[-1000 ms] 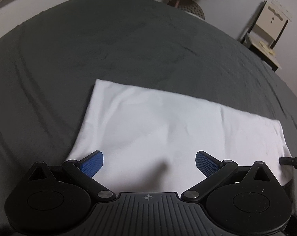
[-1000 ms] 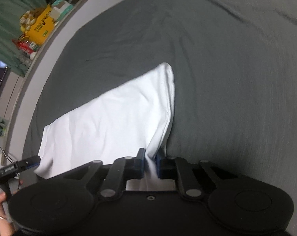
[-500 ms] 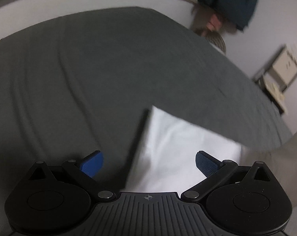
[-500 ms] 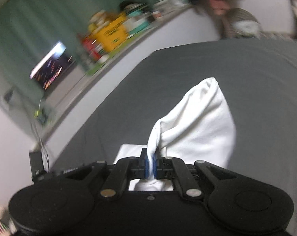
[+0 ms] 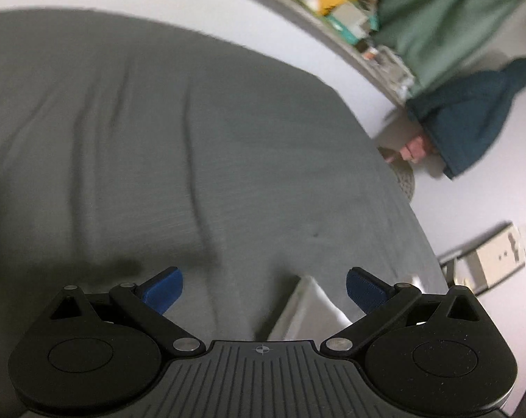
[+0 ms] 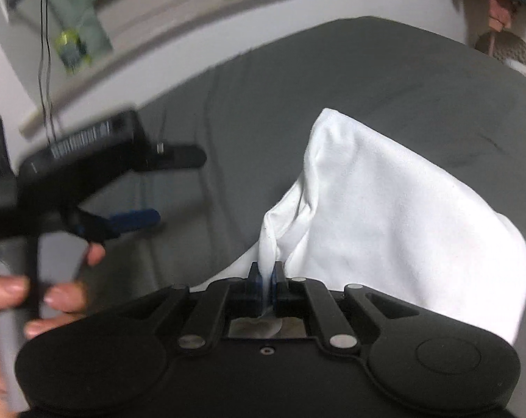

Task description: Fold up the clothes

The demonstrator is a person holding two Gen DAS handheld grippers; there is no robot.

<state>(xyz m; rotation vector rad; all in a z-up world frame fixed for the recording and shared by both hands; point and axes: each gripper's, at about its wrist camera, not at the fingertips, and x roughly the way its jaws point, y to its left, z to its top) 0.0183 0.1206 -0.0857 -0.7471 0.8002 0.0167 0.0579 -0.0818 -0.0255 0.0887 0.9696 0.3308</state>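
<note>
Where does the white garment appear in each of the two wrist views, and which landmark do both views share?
Left wrist view: only a small piece of the white garment shows, low and right of centre, between the open claw's fingers.
Right wrist view: it fills the centre and right, rising from the right claw, which pinches it.
Shared landmark: the dark teal cloth hanging by the wall.

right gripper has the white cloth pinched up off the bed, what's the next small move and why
Probably carry the pinched edge on across and lower it onto the rest of the white cloth, then let go. The right gripper has its jaws shut on a bunched edge, with the fabric draped in a raised fold above the dark grey bedsheet. The left gripper is open and holds nothing, so it could pin the lower layer.
</note>
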